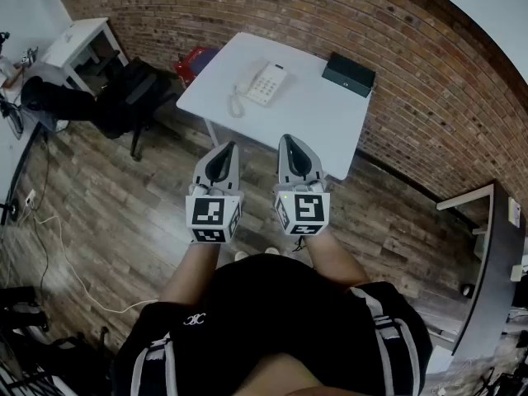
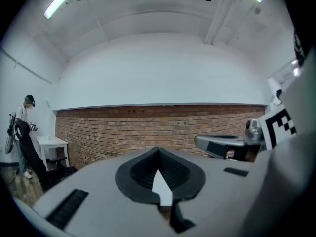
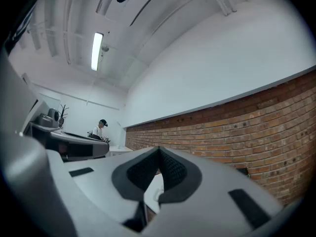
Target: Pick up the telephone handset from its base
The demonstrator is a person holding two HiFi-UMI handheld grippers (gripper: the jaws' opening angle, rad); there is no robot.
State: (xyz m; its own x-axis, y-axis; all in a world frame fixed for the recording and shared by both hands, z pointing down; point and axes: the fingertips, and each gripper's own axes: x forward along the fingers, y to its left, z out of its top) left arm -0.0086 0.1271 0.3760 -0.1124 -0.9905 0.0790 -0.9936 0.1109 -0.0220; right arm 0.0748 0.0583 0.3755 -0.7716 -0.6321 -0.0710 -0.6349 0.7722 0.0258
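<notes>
A white telephone (image 1: pixel 266 83) sits on the white table (image 1: pixel 322 130), its handset (image 1: pixel 242 83) resting on the base's left side with a coiled cord beside it. I hold both grippers level, side by side, short of the table's near edge and well away from the phone. My left gripper (image 1: pixel 226 146) is shut with nothing in it; its jaws meet at the tip (image 2: pixel 158 150) in the left gripper view. My right gripper (image 1: pixel 289 139) is shut too, its jaws (image 3: pixel 159 151) touching and holding nothing. Neither gripper view shows the phone clearly.
A black box (image 1: pixel 348 73) lies at the table's far right. A brick wall (image 1: pixel 429 97) runs behind the table. To the left stand a chair with dark clothing (image 1: pixel 130 96), a red object (image 1: pixel 195 59) and a white desk (image 1: pixel 76 41). A person (image 2: pixel 23 127) stands far off.
</notes>
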